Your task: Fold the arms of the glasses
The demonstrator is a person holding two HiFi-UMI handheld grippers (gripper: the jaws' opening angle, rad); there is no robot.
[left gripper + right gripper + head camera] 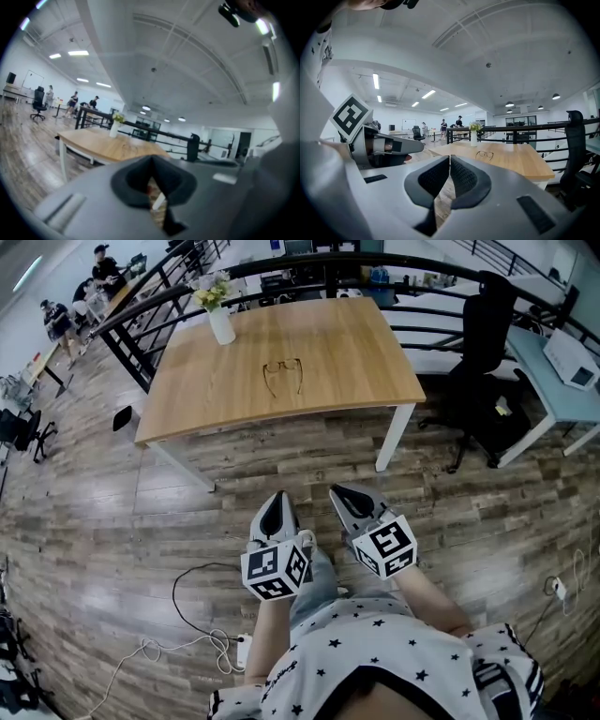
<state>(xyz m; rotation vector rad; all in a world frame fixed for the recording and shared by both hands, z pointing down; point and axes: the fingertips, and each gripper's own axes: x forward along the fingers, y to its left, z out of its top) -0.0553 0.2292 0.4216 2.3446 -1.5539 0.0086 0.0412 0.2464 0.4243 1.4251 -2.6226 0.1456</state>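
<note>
The glasses (282, 377), thin and dark-rimmed, lie near the middle of the wooden bench (356, 352), both arms spread open toward you. You hold your left claw (276, 506) and right claw (344, 497) side by side over the floor, well short of the bench, each closed on nothing

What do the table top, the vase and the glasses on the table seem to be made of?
Table top: looks like light wood or a wood-look laminate with a matte finish; grain lines are visible.
Vase: probably ceramic or opaque glass; it is plain white and smooth.
Glasses: thin dark frame, possibly metal wire or slim plastic; too small to tell which.
</note>
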